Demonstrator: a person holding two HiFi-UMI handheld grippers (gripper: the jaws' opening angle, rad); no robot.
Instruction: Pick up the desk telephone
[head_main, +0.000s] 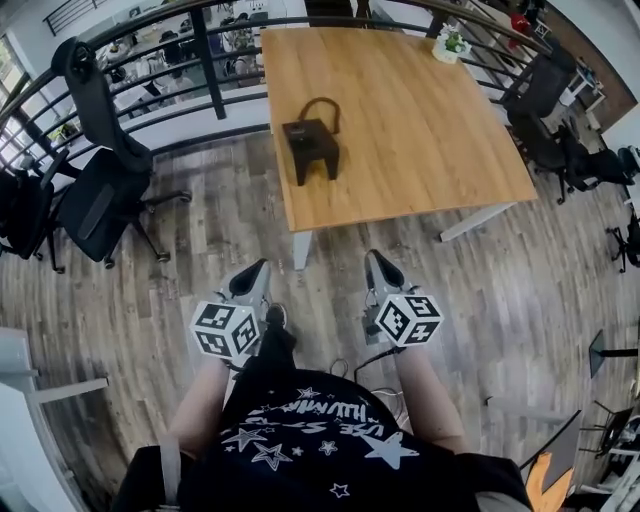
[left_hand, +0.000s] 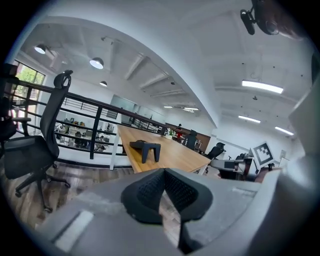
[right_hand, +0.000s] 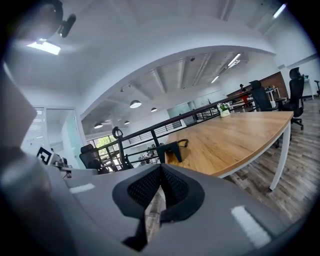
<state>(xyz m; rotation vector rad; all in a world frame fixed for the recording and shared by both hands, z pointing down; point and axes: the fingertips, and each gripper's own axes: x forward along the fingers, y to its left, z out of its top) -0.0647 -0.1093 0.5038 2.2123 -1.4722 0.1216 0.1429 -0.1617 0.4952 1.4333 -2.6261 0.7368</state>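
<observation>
Plank floor (head_main: 190, 260), railing (head_main: 207, 62), wooden table (head_main: 430, 120), desk telephone (head_main: 310, 148)

**Open office, wood underfoot**

You have a grey-brown plank floor (head_main: 200, 260) below you. A long wooden table (head_main: 430, 120) fills the upper centre, and a black railing (head_main: 205, 50) curves behind it. A black office chair (head_main: 98, 200) stands at left. Round ceiling lamps (left_hand: 96, 62) glow overhead.

head view: steeply down | gripper views: low, forward | shared: table (head_main: 420, 130)
</observation>
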